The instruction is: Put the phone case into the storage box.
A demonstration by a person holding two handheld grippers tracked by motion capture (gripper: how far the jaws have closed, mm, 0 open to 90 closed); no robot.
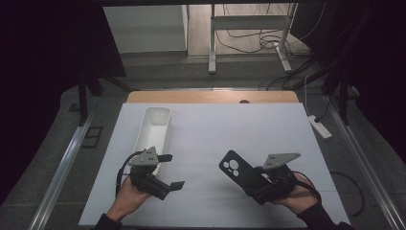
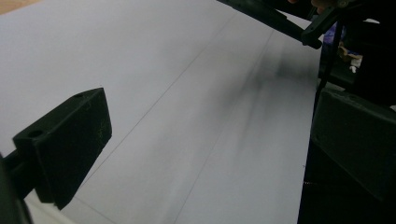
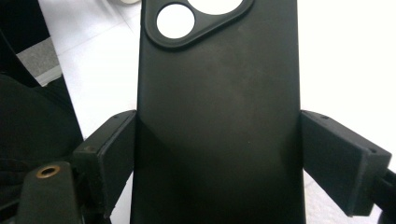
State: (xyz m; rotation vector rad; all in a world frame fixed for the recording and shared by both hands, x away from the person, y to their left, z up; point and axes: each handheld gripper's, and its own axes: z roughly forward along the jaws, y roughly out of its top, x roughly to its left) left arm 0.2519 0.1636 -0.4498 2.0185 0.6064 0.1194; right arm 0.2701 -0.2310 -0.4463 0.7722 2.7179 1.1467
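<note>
No readable text or labels anywhere.

A black phone case (image 1: 237,171) and black claws (image 1: 170,171) against a white table sheet (image 1: 239,129); white tray (image 1: 154,128).

The table (image 1: 210,120) fills the middle of the high view; the tray (image 1: 154,128) lies on it left of centre, its long side running up the frame; the left gripper (image 1: 171,171) sits just below the tray's near end; the phone case (image 1: 238,170) sits lower right of centre, between the right gripper's (image 1: 253,184) jaws; the power strip (image 1: 320,127) lies beyond the table's right edge.
</note>
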